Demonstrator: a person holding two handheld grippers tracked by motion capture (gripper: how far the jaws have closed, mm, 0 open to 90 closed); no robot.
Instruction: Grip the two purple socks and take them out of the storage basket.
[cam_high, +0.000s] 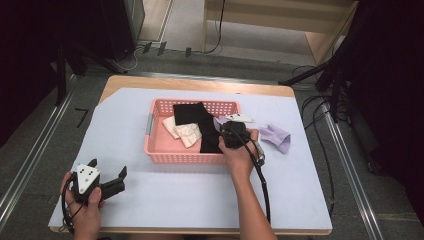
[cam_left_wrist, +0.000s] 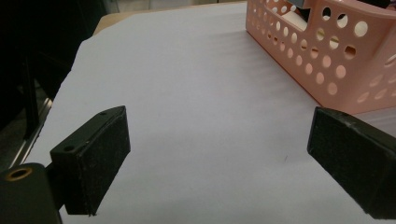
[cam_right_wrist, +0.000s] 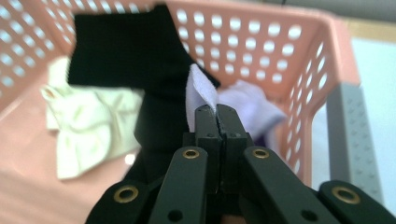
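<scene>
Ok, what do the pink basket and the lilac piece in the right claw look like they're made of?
The pink basket looks like moulded plastic with a smooth, slightly glossy finish: rigid walls, rows of round punched holes. The lilac piece pinched in the right claw looks like soft knit fabric, matte and limp, probably a sock; the weave is too blurred to confirm.

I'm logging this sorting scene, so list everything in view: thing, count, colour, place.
Basket: one, pink, perforated, table centre.
Black sock: one, inside basket, draped over the far wall.
Cream socks: apparently two, cream, basket floor.
Purple sock in basket: one, lilac, at the right wall, its edge pinched by the right gripper.
Purple sock on table: one, lilac, right of basket.
Table cover: one, pale blue-white, over wooden table.
Left gripper: black, jaws apart, near-left on the table cover.
Right gripper: black, jaws closed, over basket.
</scene>
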